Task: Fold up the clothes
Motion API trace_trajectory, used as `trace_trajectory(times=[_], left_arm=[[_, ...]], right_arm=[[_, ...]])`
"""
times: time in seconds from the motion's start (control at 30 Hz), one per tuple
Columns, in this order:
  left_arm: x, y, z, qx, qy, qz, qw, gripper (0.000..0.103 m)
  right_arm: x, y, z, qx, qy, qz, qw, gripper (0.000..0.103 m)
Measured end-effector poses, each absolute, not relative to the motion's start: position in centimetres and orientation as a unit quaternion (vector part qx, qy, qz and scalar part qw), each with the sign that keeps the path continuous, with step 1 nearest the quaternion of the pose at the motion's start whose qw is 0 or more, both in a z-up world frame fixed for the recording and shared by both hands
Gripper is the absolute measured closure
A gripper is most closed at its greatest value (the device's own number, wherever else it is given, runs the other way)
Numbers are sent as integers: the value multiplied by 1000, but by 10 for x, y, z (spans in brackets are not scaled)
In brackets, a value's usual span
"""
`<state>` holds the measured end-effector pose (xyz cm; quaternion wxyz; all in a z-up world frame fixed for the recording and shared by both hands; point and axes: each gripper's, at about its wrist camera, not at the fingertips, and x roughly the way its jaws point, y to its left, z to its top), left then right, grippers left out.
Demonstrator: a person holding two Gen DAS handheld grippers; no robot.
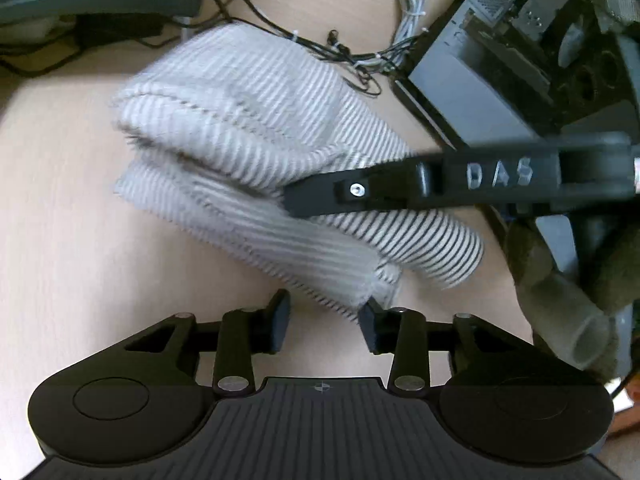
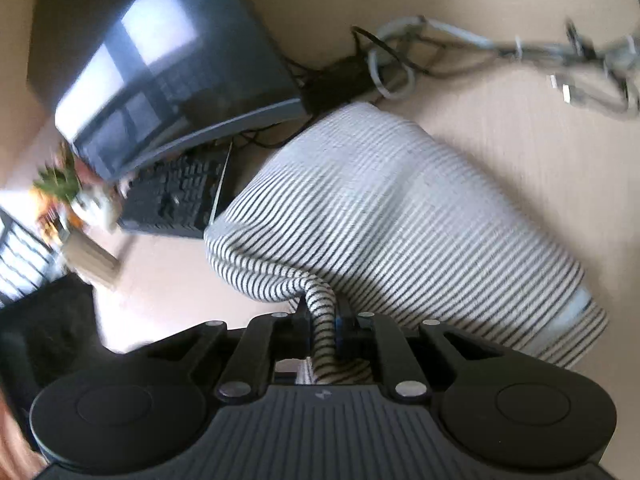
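A white garment with thin dark stripes (image 1: 256, 148) lies bunched and partly folded on the beige table (image 1: 72, 200). My left gripper (image 1: 325, 326) is open just in front of the garment's near edge, and the cloth hangs close to its right finger. My right gripper (image 1: 304, 204) reaches in from the right in the left wrist view and pinches the garment. In the right wrist view my right gripper (image 2: 322, 328) is shut on a twisted fold of the striped garment (image 2: 400, 208), which drapes away from it.
A dark monitor (image 2: 160, 80) and a black keyboard (image 2: 176, 196) stand at the back left. Black and white cables (image 1: 360, 56) lie behind the garment. A black computer case (image 1: 500, 72) stands at the right. An olive sleeve (image 1: 568, 292) is at the right.
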<state>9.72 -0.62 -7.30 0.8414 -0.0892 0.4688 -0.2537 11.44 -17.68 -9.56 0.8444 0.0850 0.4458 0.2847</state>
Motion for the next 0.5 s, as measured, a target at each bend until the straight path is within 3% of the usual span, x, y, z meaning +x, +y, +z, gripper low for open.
trace_trajectory(times=[0.1,0.2,0.33,0.43,0.5], left_arm=[[87,20,-57,-72,460,-226,856,60],[80,56,-30,-114,439,-196,870,61],[95,53,13,-162,374,-216,887,61],[119,30,1,-166,386,-222,880,60],[138,16,-23,-153,421,-203,871,67]], right_arm=[[90,-157,-93,-19,399,278,873,94],[67,-137,-93,-94,357,270,889,86],[54,-111,-97,-165,323,268,892,55],[51,-104,-97,-191,311,271,891,52],[54,-116,-87,-166,318,288,888,52]])
